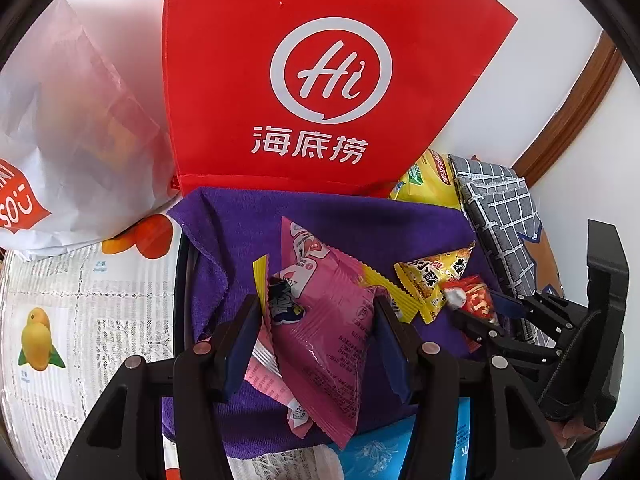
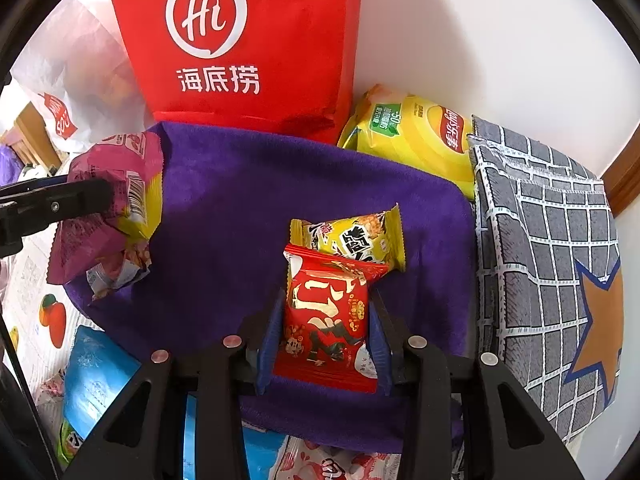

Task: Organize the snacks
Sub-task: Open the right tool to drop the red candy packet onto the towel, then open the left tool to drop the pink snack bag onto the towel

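While both grippers are hanging over the purple cloth, the left gripper is clamping a pink packet, and the right gripper is clamping a red packet just beside a yellow packet.

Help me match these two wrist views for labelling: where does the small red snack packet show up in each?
Left wrist: red snack packet at right of centre, between the right gripper's fingers.
Right wrist: lower centre, between that gripper's blue pads.
Shared landmark: the red Haidilao bag standing behind the purple towel.
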Demonstrator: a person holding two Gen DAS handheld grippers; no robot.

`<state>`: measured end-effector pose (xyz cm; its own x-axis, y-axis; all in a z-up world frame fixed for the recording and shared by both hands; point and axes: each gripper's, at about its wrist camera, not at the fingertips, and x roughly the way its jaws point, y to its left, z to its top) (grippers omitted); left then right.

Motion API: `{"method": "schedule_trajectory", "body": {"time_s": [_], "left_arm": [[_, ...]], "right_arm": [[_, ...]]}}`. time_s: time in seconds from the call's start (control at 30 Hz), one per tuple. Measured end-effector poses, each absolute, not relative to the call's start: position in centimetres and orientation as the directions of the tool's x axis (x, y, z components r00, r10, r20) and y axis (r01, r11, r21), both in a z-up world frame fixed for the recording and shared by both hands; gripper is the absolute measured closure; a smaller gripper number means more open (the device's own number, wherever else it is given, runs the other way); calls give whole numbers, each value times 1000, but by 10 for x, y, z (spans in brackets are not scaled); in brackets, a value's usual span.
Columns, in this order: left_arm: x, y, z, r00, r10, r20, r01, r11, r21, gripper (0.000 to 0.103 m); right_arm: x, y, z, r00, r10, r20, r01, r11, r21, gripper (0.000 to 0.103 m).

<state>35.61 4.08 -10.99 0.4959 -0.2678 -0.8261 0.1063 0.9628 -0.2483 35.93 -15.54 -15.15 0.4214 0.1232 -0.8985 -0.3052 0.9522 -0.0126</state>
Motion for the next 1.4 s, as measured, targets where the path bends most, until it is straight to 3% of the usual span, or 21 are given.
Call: {"method": "schedule_trajectory", "body": {"time_s": [0.13,0.2,0.67,0.83,1.03,1.4], "left_arm": [[357,39,-111,494,-265,-828,109,964,-243,48],[357,39,-111,494,-265,-828,109,964,-244,48],[358,37,-114,480,-273,-834,116,962,-249,44],[356,33,-111,478,-260,-839,114,965,-234,34],[347,31,-94,508,-269,-818,130,963,-237,30],[319,24,-59,550,-282,-786,168,960,-226,30]], "right_arm": [[357,-151,-148,430,139,-892,-330,944,-12,45],[356,-151,-144,437,143,-888,-331,944,-11,43],[342,-166,-102,543,173,-822,-257,966,34,42],[336,-162,-97,562,146,-814,-245,970,5,42],[321,-171,-92,574,103,-812,-195,981,-14,42],[265,-193,-72,624,62,-779,-110,994,-9,42]]}}
